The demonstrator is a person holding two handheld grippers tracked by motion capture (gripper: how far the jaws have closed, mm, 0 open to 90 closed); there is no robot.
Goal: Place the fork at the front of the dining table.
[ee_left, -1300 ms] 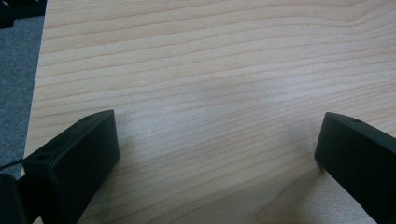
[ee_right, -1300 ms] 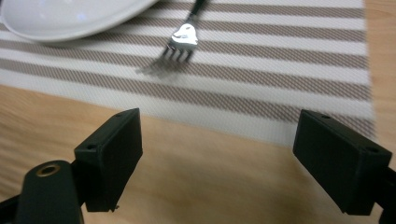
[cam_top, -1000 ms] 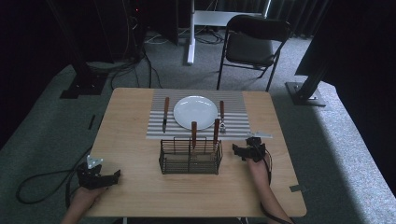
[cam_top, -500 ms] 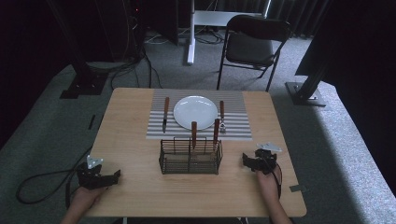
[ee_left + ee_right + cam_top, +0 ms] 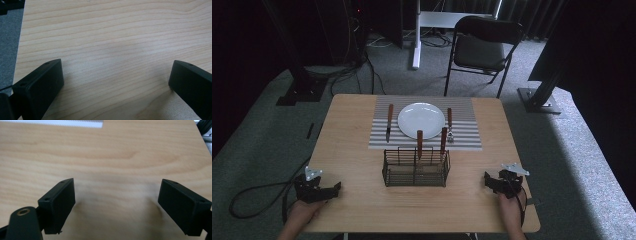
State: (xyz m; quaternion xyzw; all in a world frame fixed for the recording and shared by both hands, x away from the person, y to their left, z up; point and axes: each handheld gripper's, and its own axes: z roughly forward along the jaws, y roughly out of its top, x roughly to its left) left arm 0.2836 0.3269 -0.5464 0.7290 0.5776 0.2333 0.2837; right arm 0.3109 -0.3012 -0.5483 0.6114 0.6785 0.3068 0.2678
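Observation:
A white plate [image 5: 421, 120] lies on a striped placemat [image 5: 467, 140] at the table's far middle. A wooden-handled knife [image 5: 389, 122] rests left of the plate and a wooden-handled spoon [image 5: 450, 125] right of it. In front stands a black wire basket [image 5: 415, 167] with two wooden handles [image 5: 419, 142] sticking up from it. My left gripper [image 5: 332, 188] rests near the front left corner, open over bare wood [image 5: 112, 50]. My right gripper [image 5: 488, 180] sits at the front right, also open with nothing between its fingers [image 5: 60, 202].
The wooden table [image 5: 357, 150] has its left edge close to my left gripper, with grey carpet [image 5: 8, 37] beyond. A folding chair [image 5: 482, 47] stands behind the table. Cables [image 5: 252, 200] trail on the floor at the left.
My right gripper has drawn back from beside the basket toward the front right corner. The left gripper has barely moved.

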